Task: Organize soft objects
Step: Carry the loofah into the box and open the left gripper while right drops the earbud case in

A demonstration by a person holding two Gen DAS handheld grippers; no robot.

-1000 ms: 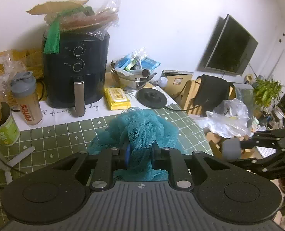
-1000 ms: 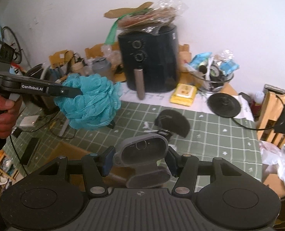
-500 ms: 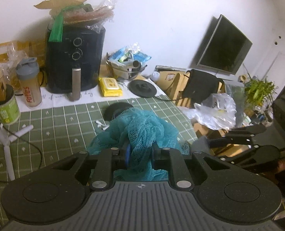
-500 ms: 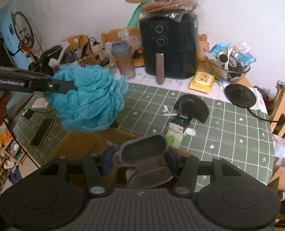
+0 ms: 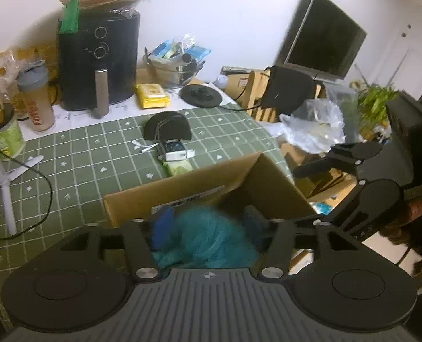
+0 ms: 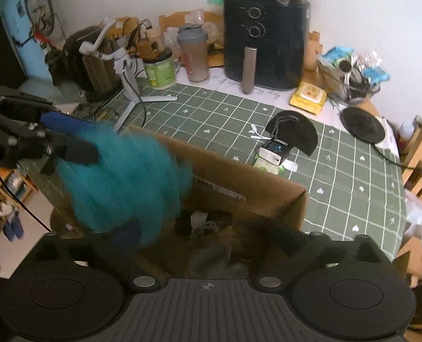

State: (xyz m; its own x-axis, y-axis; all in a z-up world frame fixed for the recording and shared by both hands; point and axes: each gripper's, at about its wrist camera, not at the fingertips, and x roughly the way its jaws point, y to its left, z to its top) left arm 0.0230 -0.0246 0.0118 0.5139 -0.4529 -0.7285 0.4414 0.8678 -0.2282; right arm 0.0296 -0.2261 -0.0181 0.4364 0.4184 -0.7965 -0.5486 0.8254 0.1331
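Note:
A teal mesh bath pouf hangs blurred between my left gripper's spread fingers, over the open cardboard box. In the right wrist view the pouf sits at the box's left side, below the left gripper's fingers. My right gripper stands open over the box. A grey soft object lies blurred in the box beneath it. Dark and white items rest on the box floor.
The green checked tablecloth carries a black air fryer, a shaker bottle, a green tin, a white fan stand, a yellow wipes pack, a black half-round pad and a small dark packet.
Both grippers moved back and down over the cardboard box. The left jaws opened and the pouf drops free. The right jaws opened and the grey object left them.

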